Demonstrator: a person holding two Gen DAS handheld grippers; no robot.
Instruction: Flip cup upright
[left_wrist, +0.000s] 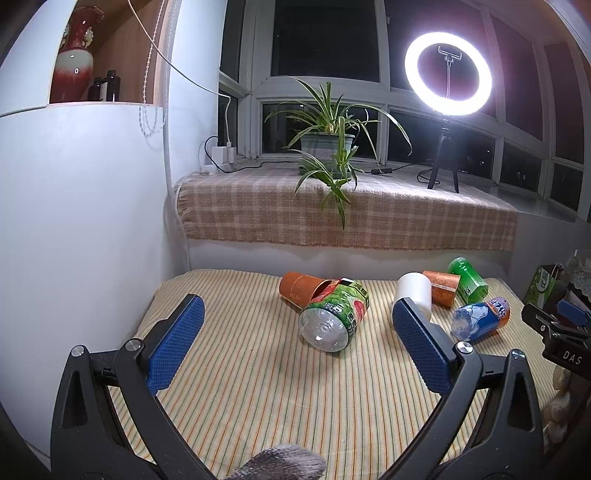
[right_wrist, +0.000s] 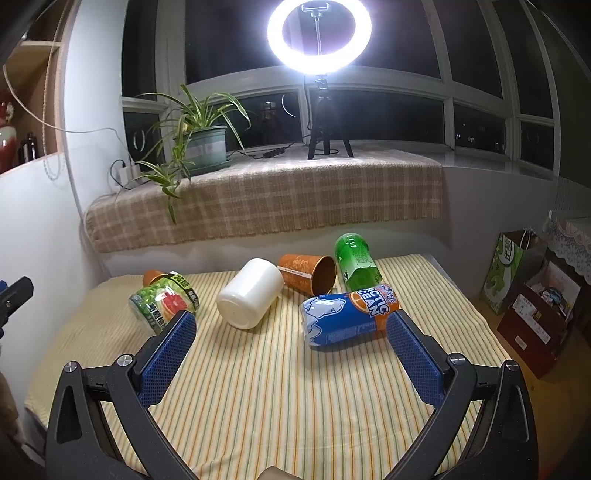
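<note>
Fingers of both the left gripper (left_wrist: 298, 325) and right gripper (right_wrist: 291, 334) were spread wide, empty; the white cup (right_wrist: 249, 298), beside the blue bottle (right_wrist: 347, 317), wanted gripping across its sides.

A lit ring light (right_wrist: 319, 35) and a potted plant (right_wrist: 201, 142) stand on the checked windowsill cloth (right_wrist: 295, 199); a red vase (left_wrist: 74, 55) sits shelved.

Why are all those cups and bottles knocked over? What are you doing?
A person holds a gripper in each hand above a striped cloth. The left gripper and right gripper are both open and hold nothing. Everything lies on its side: a white cup, two orange cups, a blue can, a green bottle and a bottle with a green and red label. The job is standing a cup upright, and none stands yet.
</note>
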